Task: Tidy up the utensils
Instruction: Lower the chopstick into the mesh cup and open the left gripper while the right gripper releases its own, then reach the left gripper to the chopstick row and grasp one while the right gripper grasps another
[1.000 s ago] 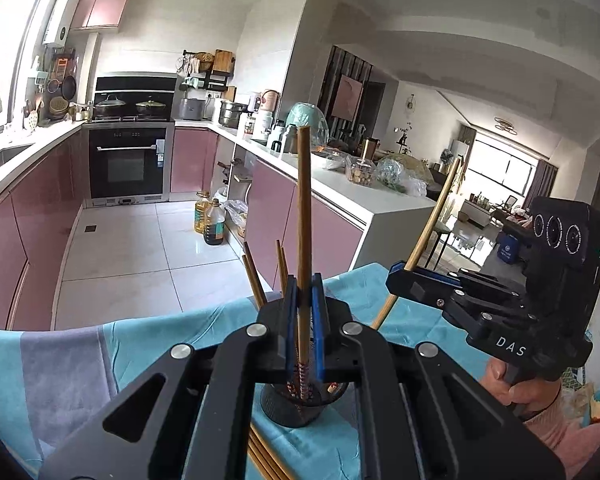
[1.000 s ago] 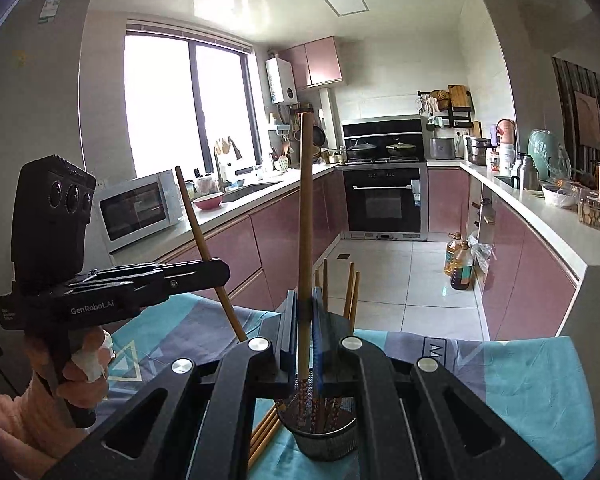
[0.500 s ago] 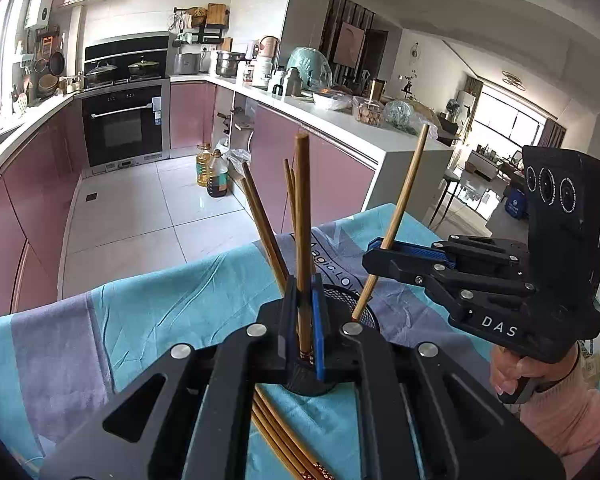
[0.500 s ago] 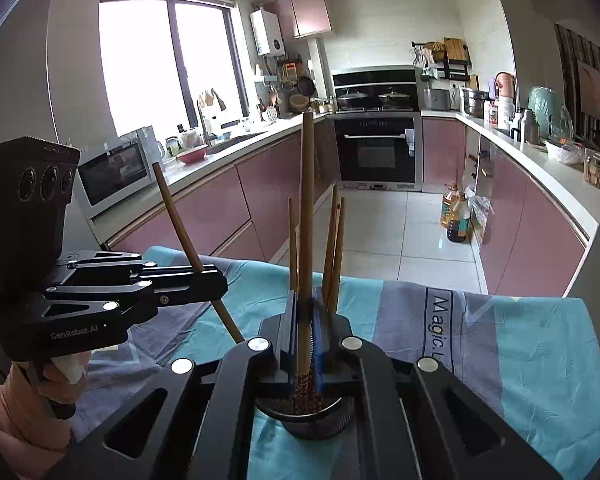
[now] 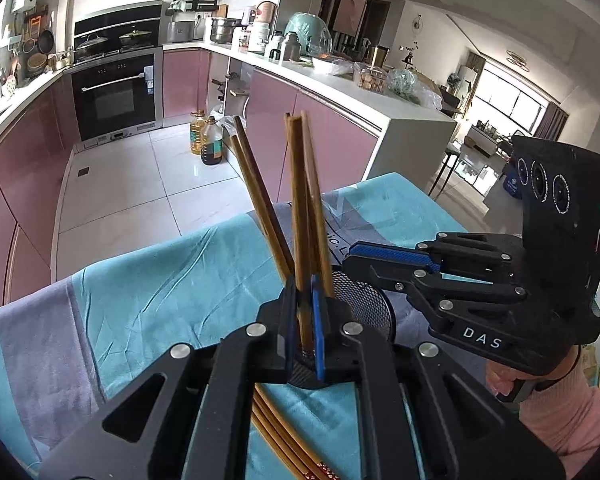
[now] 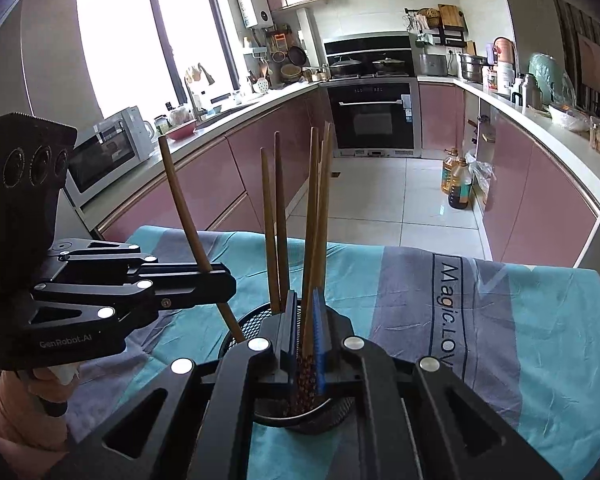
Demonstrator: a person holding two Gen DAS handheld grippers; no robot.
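Left side: the left tool (image 6: 224,280) is pressed together on one wooden chopstick (image 6: 182,208), which leans away from the black mesh holder (image 6: 240,326) with its lower tip just inside the rim. A second ago this chopstick was carried higher above the holder; both tools have since come down and tipped further forward, so more of the teal and grey cloth (image 6: 500,320) shows in both views.

Centre: the holder stands on the cloth-covered counter (image 5: 140,280). Several chopsticks (image 6: 276,220) already stand in it, fanned apart. Loose chopsticks (image 5: 276,432) lie flat on the cloth beneath the left tool, in the left wrist view.

Right side: the right tool (image 6: 304,344) pinches a second chopstick (image 6: 314,216) between its blue pads (image 6: 320,344); the patterned lower end of this stick is now down inside the holder, whereas a second ago it hung near the holder's mouth. In the left wrist view the right tool (image 5: 350,254) reaches over the rim of the holder (image 5: 364,304), gripped by a hand (image 5: 504,380) in a pink sleeve (image 5: 568,420).
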